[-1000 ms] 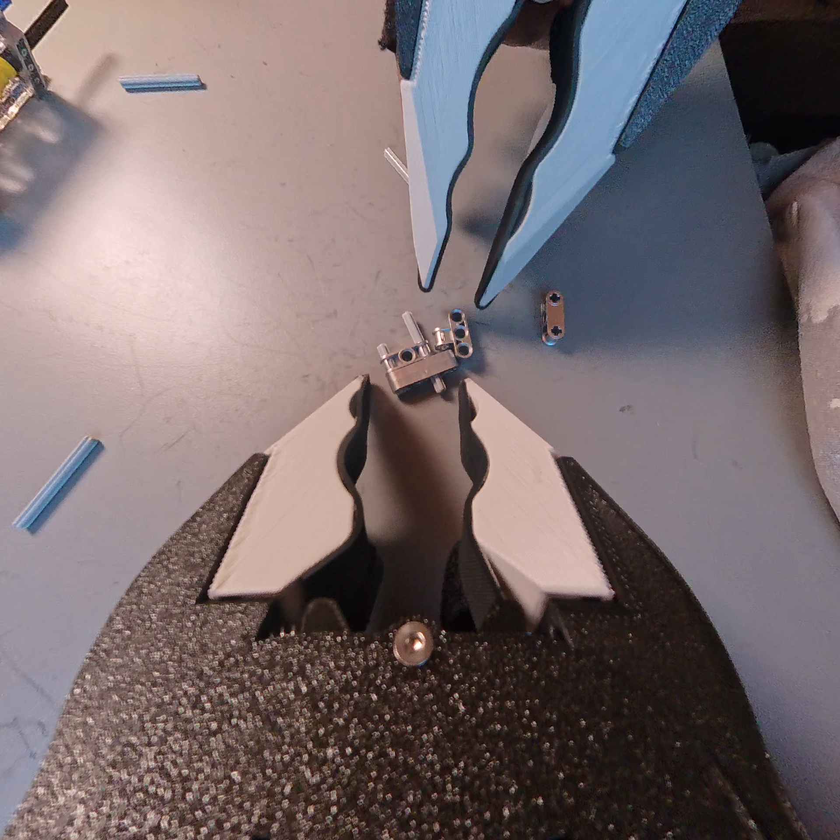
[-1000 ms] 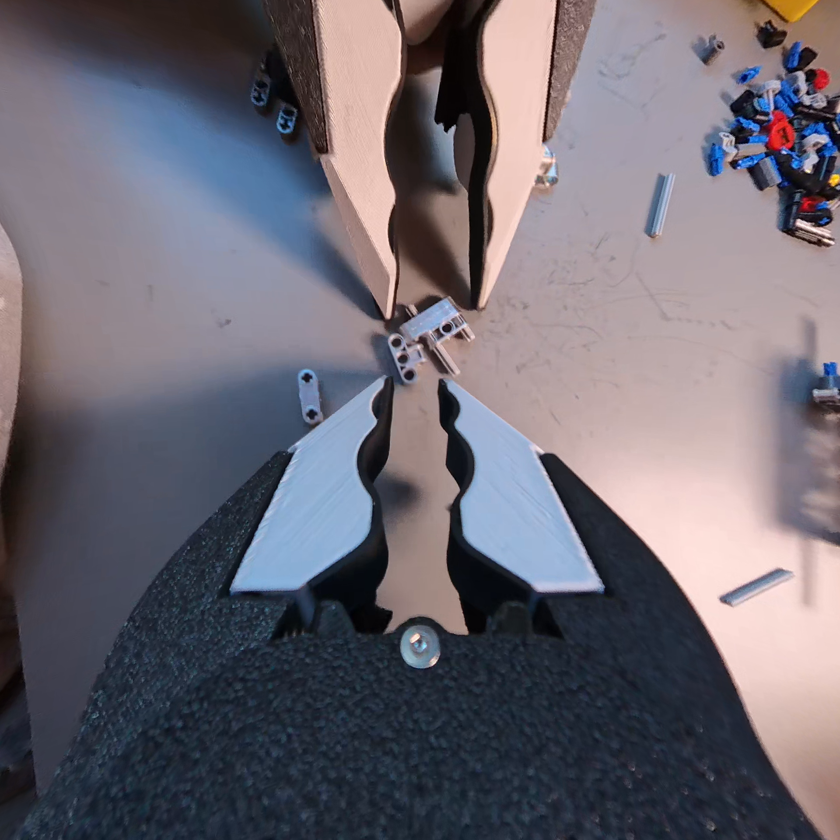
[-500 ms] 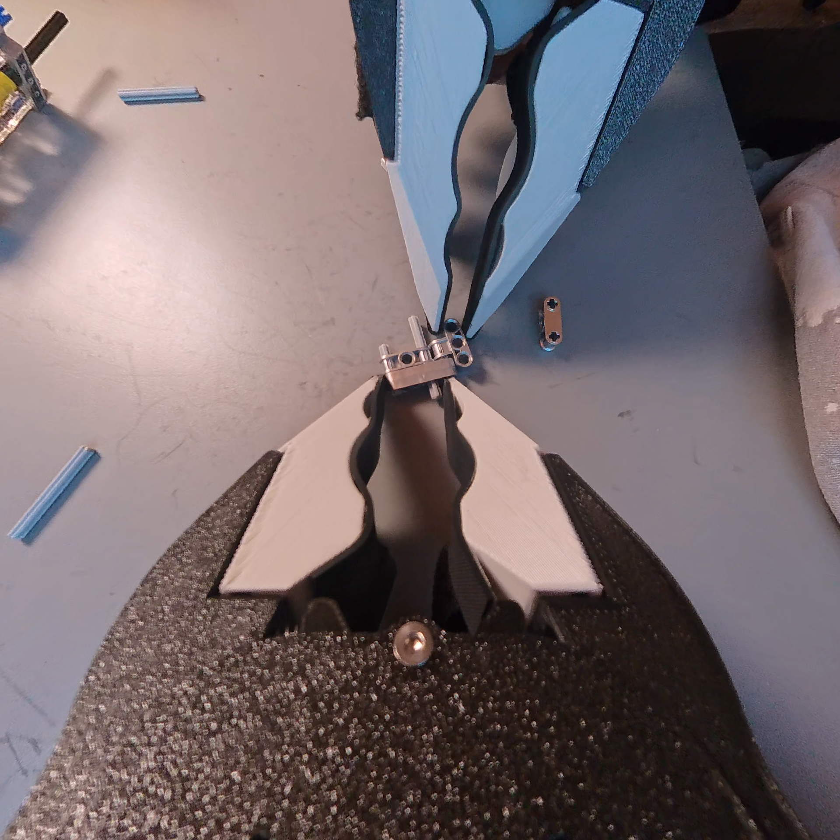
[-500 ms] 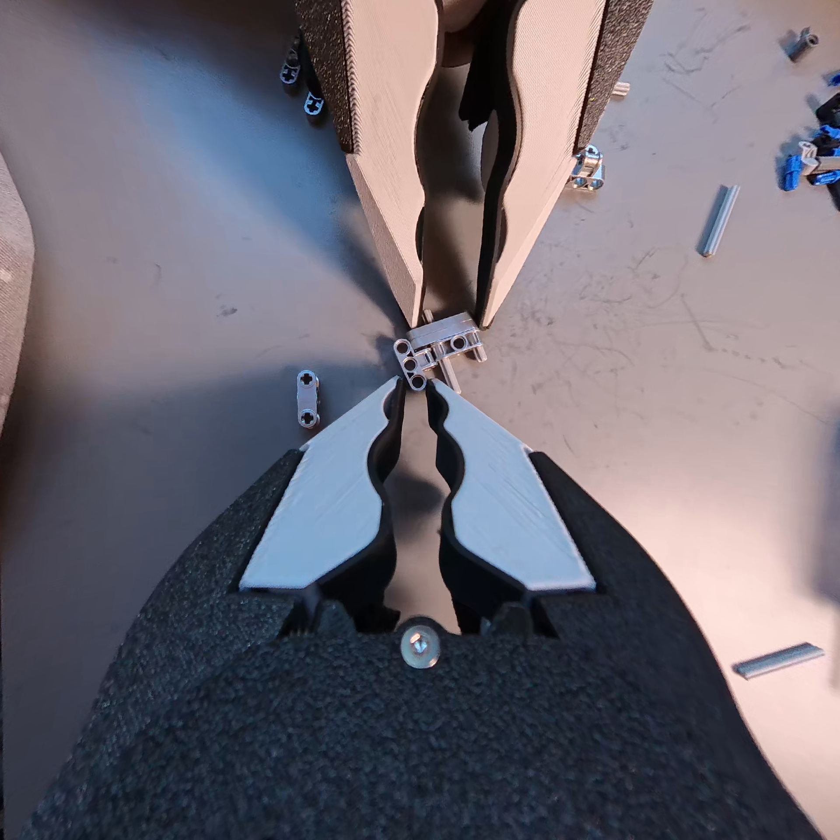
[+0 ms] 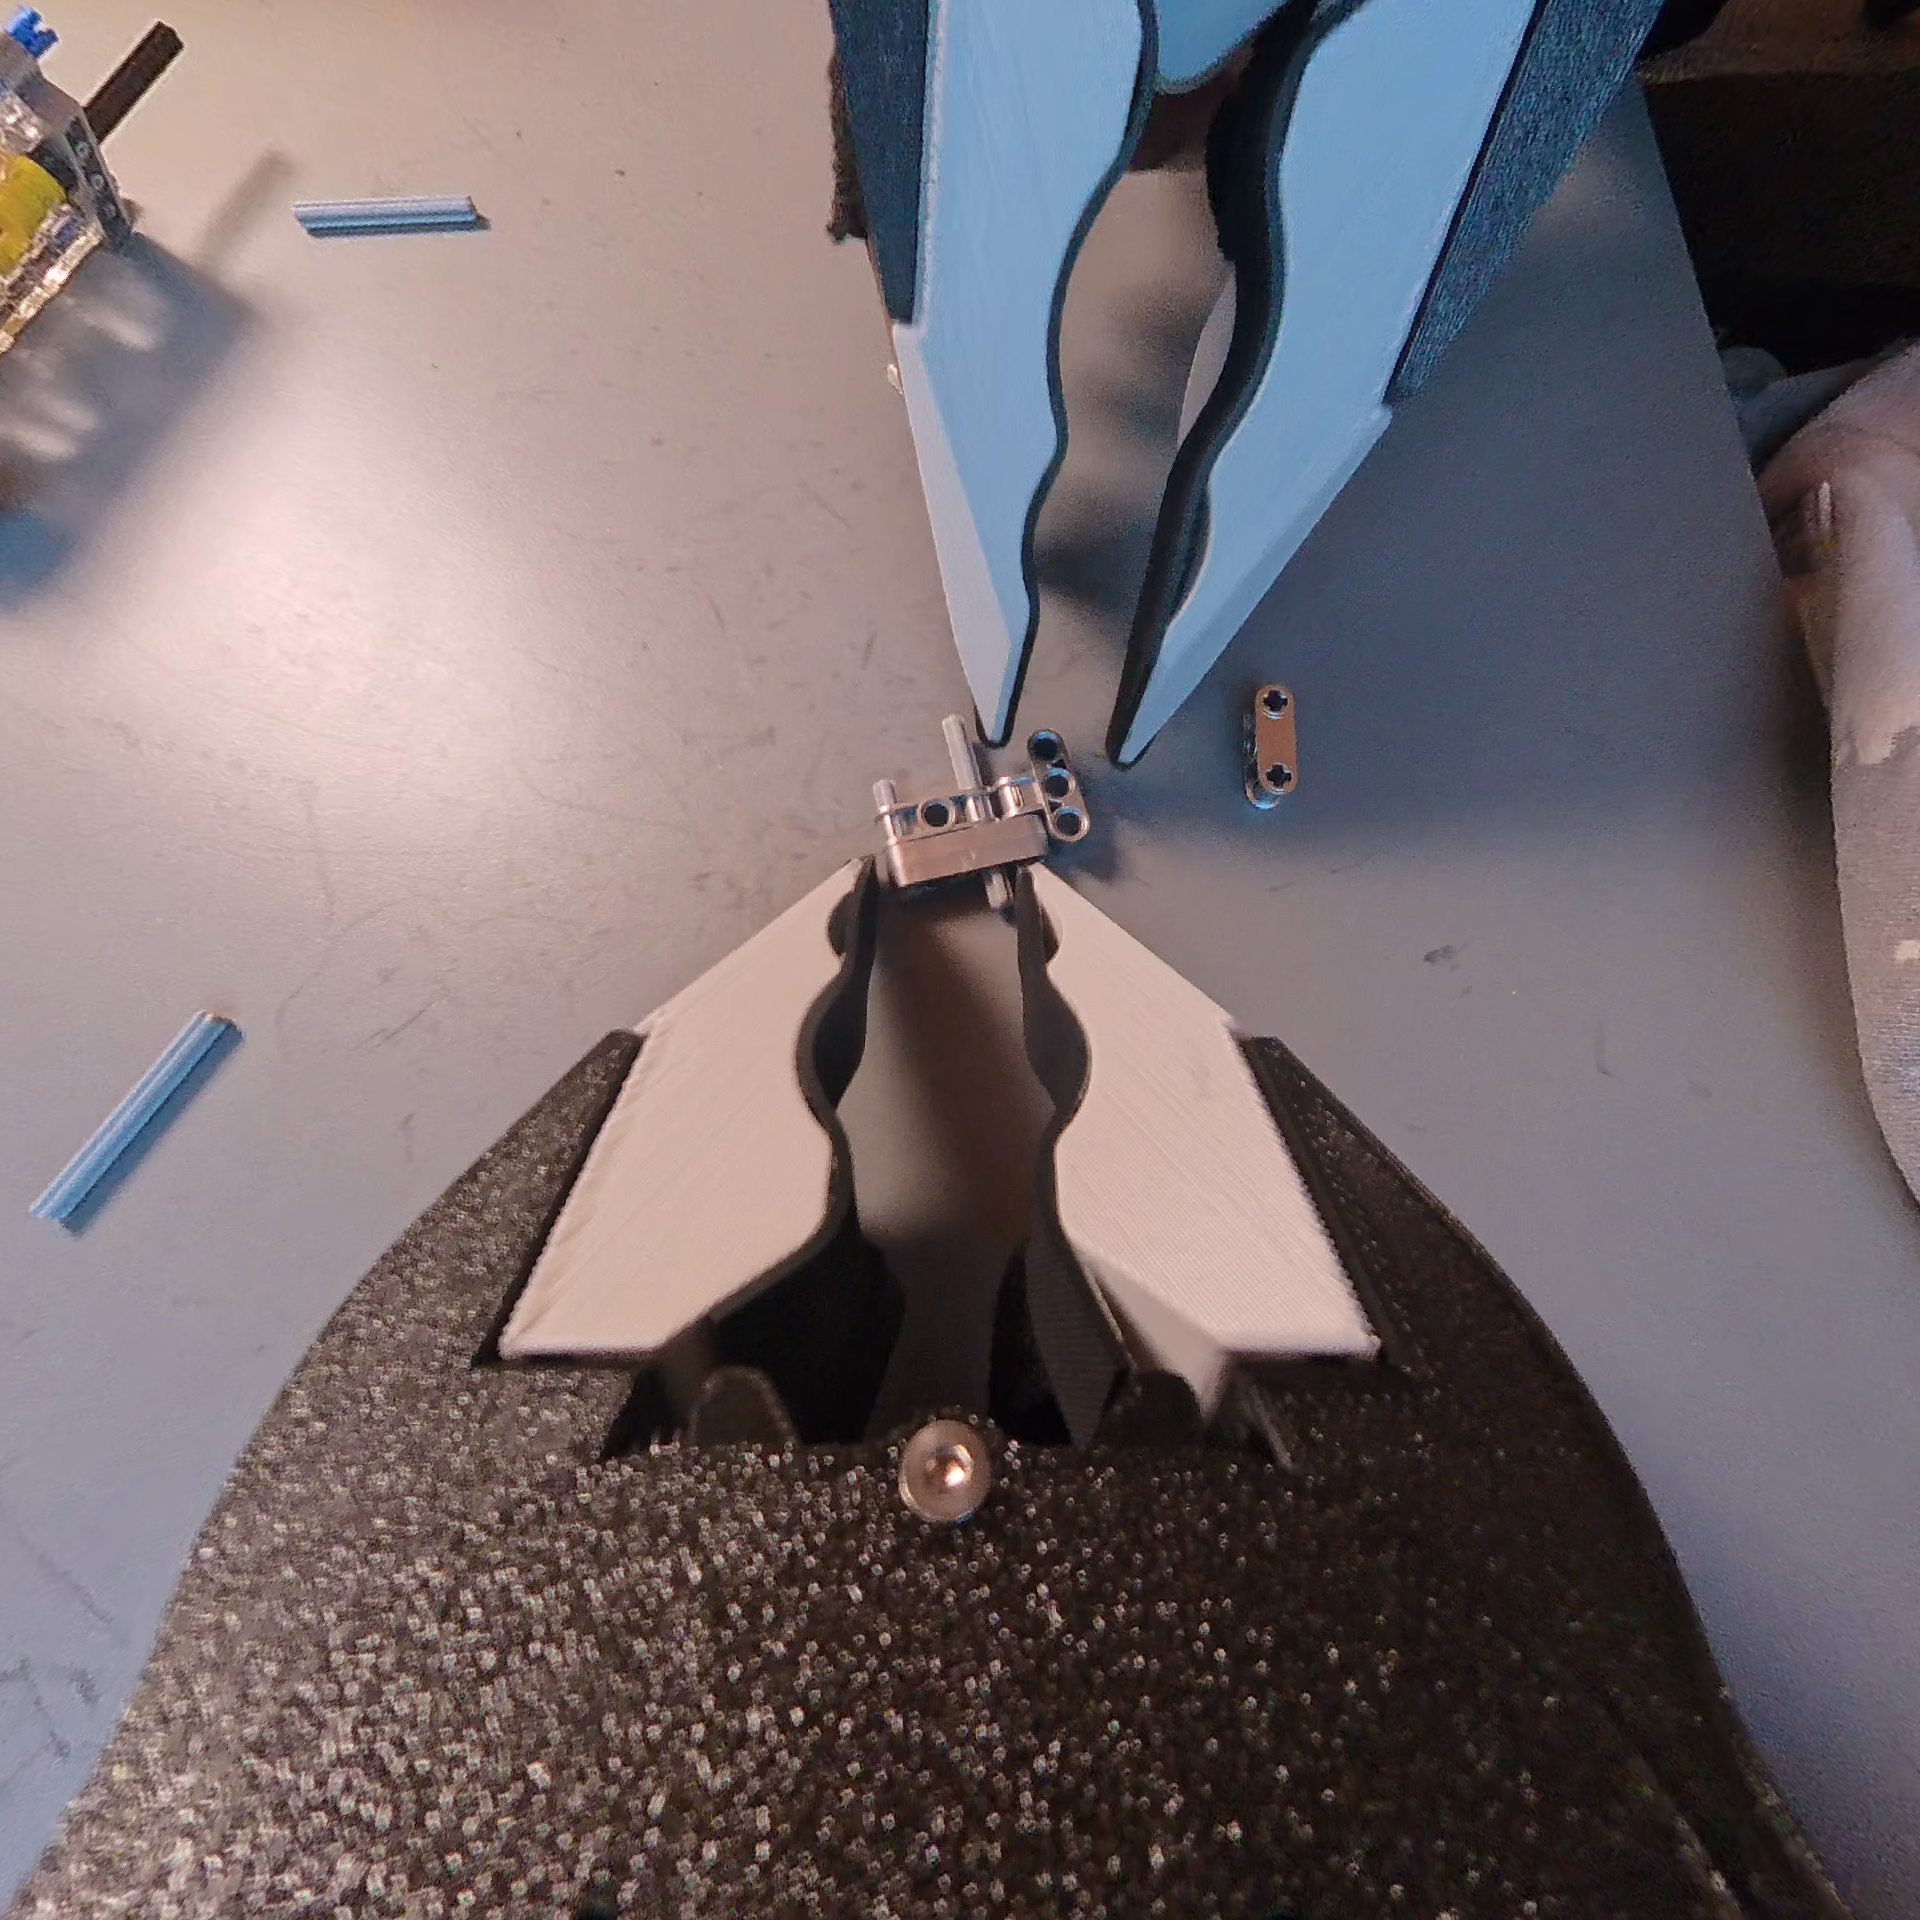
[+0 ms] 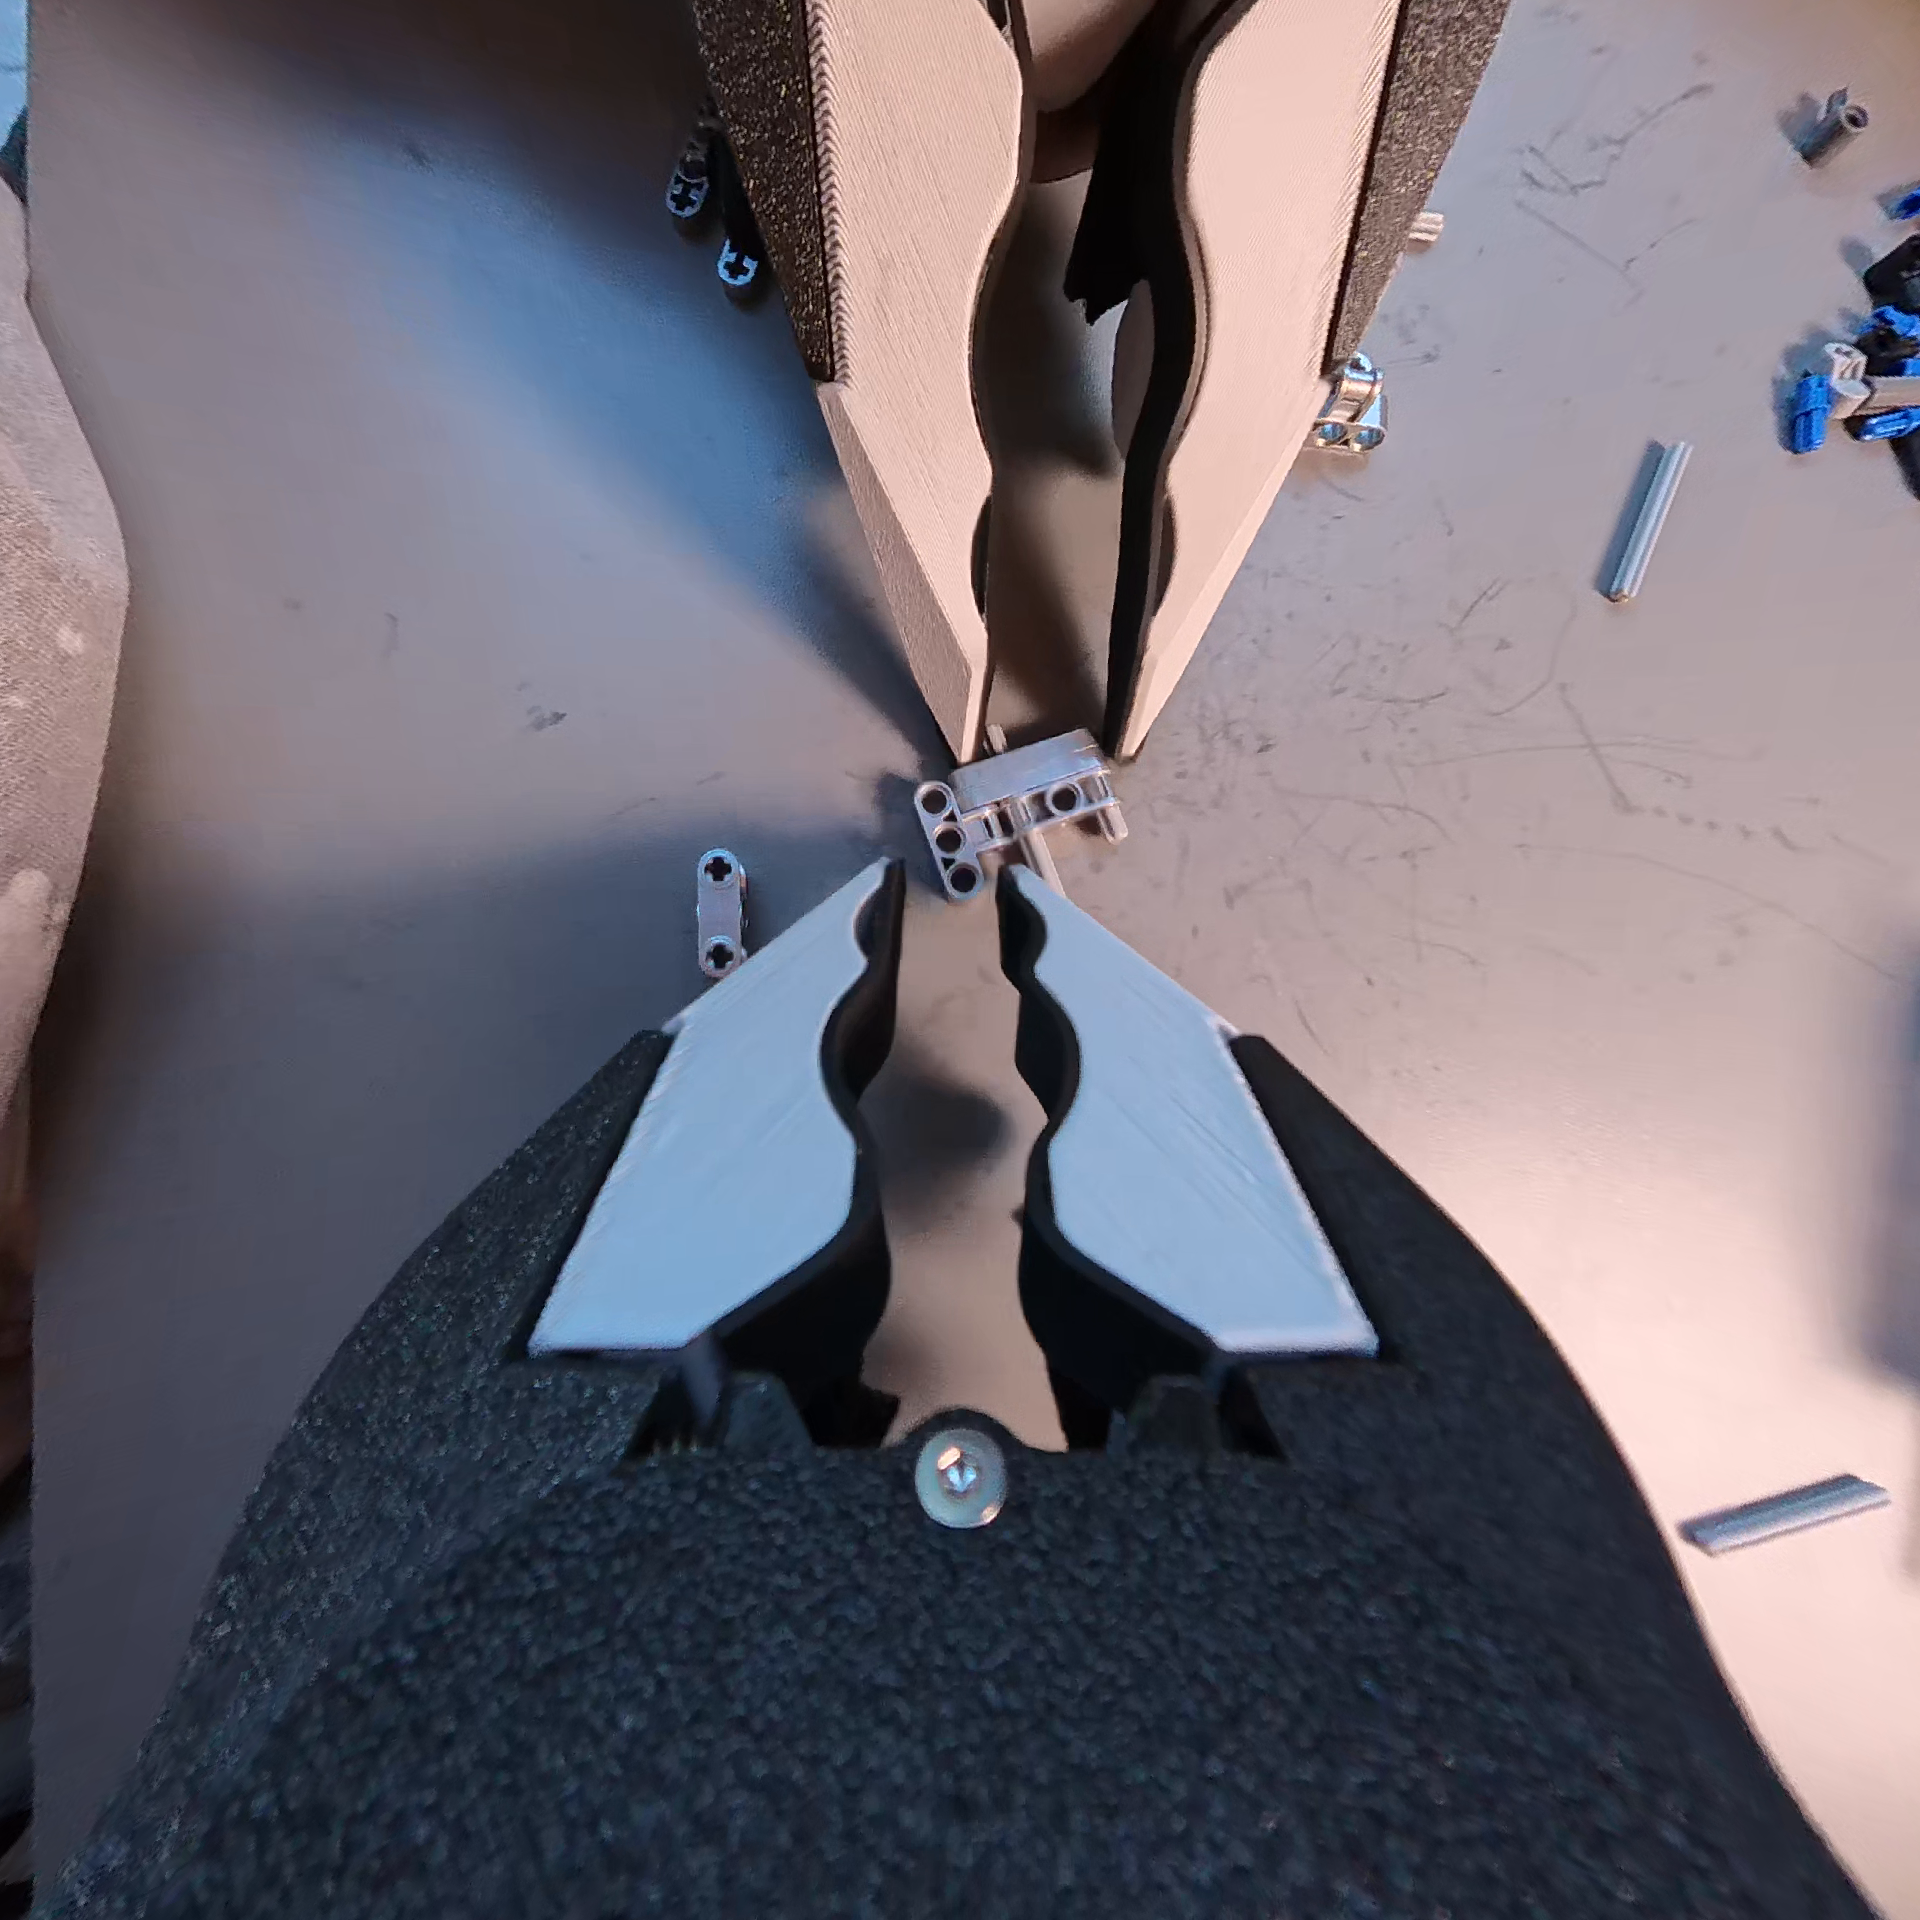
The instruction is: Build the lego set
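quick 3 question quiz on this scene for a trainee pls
1. True or false: the right gripper is clamped shut.
2. What sits between the left gripper fingertips? A: a blue pin. B: the grey bracket assembly. C: a yellow block.
3. How many loose blue rods show in the left wrist view?
Key: 1 false, its jaws stand apart; 2 B; 3 two.

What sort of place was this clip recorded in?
Probably a workbench for building-toy assembly: a scuffed grey tabletop with a grey pinned beam assembly between both grippers, loose grey axles and a pile of blue pieces.
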The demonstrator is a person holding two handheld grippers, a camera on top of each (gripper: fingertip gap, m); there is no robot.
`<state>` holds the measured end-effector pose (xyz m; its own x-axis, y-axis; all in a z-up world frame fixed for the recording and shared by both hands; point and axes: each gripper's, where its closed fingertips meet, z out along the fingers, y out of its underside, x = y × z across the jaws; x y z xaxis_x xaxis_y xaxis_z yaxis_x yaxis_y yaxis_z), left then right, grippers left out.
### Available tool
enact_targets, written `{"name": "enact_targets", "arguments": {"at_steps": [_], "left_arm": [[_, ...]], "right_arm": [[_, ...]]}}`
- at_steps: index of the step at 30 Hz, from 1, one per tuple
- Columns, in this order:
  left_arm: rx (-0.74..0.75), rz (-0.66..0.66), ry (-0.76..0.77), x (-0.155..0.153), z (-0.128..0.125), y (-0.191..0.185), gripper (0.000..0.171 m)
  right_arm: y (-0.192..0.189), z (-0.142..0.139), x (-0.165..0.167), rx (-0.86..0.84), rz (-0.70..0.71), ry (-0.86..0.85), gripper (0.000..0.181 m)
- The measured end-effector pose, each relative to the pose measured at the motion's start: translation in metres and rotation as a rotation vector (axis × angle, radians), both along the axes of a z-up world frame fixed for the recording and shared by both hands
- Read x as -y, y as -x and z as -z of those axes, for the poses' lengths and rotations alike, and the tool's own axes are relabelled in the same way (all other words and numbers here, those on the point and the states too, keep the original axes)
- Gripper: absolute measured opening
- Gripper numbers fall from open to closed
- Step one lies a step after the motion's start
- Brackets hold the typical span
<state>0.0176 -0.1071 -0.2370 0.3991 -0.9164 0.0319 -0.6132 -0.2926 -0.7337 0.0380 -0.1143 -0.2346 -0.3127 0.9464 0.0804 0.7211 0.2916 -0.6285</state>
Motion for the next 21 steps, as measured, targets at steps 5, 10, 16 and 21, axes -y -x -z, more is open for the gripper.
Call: {"name": "enact_targets", "arguments": {"at_steps": [5,10,16,21], "left_arm": [[0.024,-0.014,-0.002,-0.003,-0.005,0.004,0.026],[0.021,-0.022,0.002,-0.004,-0.005,0.007,0.026],[0.039,-0.022,0.000,-0.005,-0.007,0.005,0.026],[0.056,-0.030,-0.001,-0.006,-0.010,0.006,0.026]], "right_arm": [[-0.027,-0.020,-0.016,-0.002,-0.011,0.018,0.024],[-0.065,-0.019,-0.046,0.050,0.001,0.000,0.023],[-0.077,0.000,-0.063,0.090,-0.021,0.023,0.022],[-0.075,0.002,-0.064,0.095,-0.061,0.055,0.016]]}}
